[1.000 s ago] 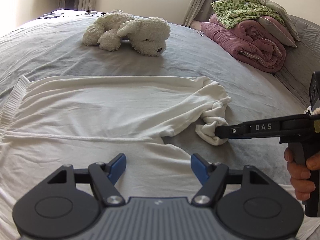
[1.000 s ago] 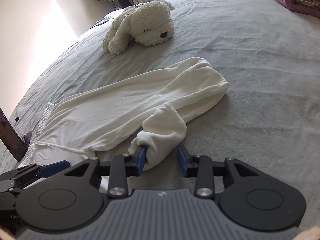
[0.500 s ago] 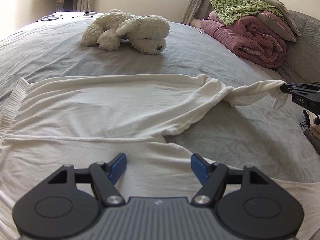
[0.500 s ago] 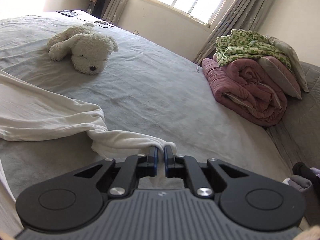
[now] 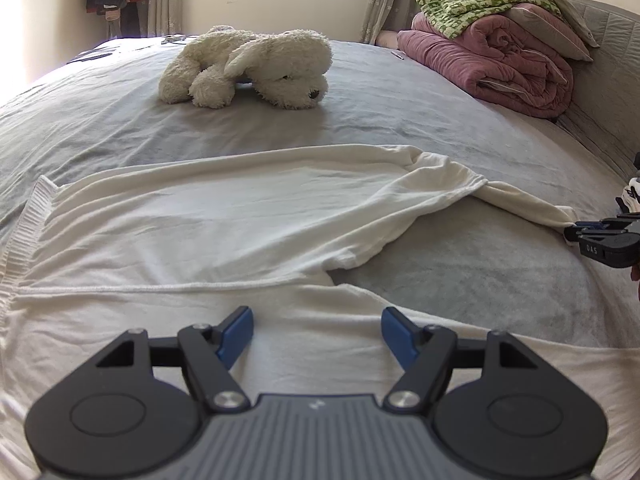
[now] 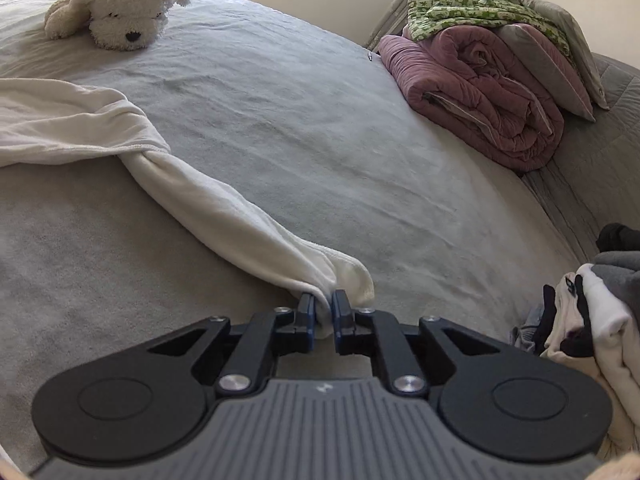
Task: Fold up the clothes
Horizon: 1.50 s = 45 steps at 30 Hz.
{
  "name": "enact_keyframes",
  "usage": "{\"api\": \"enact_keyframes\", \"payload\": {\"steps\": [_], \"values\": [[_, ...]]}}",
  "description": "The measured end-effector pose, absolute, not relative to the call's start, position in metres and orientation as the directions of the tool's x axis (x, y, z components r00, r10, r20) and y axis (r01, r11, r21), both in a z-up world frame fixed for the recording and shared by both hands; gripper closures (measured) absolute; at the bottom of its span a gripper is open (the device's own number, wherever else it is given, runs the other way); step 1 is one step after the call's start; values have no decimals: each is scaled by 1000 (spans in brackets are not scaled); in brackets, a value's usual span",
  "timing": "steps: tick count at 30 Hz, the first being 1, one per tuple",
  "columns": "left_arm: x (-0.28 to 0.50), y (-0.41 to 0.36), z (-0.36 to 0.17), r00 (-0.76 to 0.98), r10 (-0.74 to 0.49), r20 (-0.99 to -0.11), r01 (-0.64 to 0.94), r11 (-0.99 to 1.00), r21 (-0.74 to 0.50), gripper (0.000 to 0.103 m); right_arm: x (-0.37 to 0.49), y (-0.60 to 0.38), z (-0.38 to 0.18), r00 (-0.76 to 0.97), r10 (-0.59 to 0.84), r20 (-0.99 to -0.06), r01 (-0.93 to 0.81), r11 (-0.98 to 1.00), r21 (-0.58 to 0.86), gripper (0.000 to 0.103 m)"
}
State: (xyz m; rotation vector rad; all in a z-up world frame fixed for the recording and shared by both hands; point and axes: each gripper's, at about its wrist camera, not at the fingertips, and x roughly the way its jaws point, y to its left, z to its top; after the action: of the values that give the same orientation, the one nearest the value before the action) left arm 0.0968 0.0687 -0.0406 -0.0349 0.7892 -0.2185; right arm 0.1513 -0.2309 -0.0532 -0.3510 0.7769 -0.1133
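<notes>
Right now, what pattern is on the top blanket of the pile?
Green-and-white check print on the top blanket, clearest in the left wrist view.

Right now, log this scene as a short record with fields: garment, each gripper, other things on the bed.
garment: white trousers spread on the grey bed, one leg end pulled out into a twisted strip
right gripper: jaws opening, strip end between them
left gripper: open, nothing between the pads, over the near leg
plush dog: beyond the trousers
folded bedding: stacked by the headboard
clothes pile: at the bed's right edge

Black linkage claw with blue pads, silver pivot screws, ribbed grey housing, round black side discs
</notes>
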Motion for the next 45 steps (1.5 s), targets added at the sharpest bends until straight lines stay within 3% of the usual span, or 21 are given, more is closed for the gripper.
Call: {"api": "enact_keyframes", "payload": {"steps": [3, 6, 12, 18, 23, 25, 30, 34, 43, 44, 45], "values": [[106, 59, -31, 677, -243, -695, 220, 967, -125, 35, 153, -250, -30, 691, -55, -721, -55, 990, -128, 64], [120, 42, -20, 678, -272, -683, 268, 957, -115, 37, 156, -265, -9, 696, 107, -710, -93, 994, 59, 63], [161, -18, -9, 695, -350, -628, 407, 912, -58, 41, 173, -283, -12, 750, 142, -647, -21, 981, 191, 63], [194, -58, -46, 697, -374, -612, 462, 887, -16, 66, 175, -286, -39, 771, 188, -609, -76, 976, 204, 63], [196, -56, -66, 732, -383, -563, 439, 898, -39, 75, 179, -280, -58, 782, 203, -589, -134, 978, 159, 63], [202, -48, -64, 726, -398, -561, 418, 903, -101, 98, 182, -272, -60, 790, 183, -585, -144, 983, 113, 63], [213, -26, -64, 696, -474, -540, 378, 880, -287, 100, 181, -253, -63, 805, 105, -585, -143, 989, -20, 63], [212, -14, -57, 699, -520, -491, 365, 850, -381, 100, 185, -251, -54, 777, 124, -618, -172, 985, -19, 63], [220, 17, -55, 737, -525, -425, 266, 804, -532, 100, 209, -236, -48, 655, 159, -739, -430, 882, -191, 62], [220, 19, -55, 741, -524, -420, 257, 799, -544, 100, 210, -234, -48, 652, 152, -743, -447, 868, -214, 67], [220, 21, -55, 746, -523, -413, 250, 794, -553, 100, 211, -231, -48, 653, 140, -744, -457, 857, -240, 89]]}}
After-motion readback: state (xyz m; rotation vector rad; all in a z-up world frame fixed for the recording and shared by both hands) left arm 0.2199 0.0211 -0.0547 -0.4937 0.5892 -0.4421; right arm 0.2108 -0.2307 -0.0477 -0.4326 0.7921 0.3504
